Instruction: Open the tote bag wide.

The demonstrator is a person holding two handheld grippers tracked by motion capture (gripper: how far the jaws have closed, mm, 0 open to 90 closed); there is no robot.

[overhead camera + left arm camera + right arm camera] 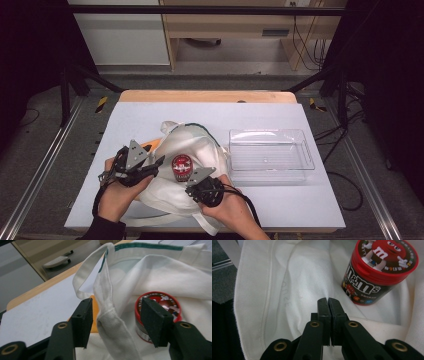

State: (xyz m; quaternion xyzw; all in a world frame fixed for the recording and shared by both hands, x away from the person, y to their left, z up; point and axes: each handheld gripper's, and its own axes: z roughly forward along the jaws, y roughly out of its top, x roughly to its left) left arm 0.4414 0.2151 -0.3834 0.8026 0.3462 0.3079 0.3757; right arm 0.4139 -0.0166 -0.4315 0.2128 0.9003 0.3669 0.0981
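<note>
A white cloth bag (192, 145) with a green-trimmed rim lies crumpled on the table. A red-lidded M&M's candy tub (181, 166) stands upright on its cloth. My left gripper (156, 165) is at the bag's left side. In the left gripper view its jaws (120, 320) stand apart around a raised fold of the bag's hem (110, 315), and neither pad presses on it; the tub (165, 301) sits just beyond. My right gripper (191, 184) is near the bag's front. Its jaws (327, 301) are shut, tips pinched into the bag cloth (294, 277), just short of the tub (379, 267).
A clear plastic bin (272, 131) stands right of the bag, with nothing in it. An orange object (152, 145) pokes out from under the bag's left edge. The pale tabletop (150, 115) has a wooden far edge.
</note>
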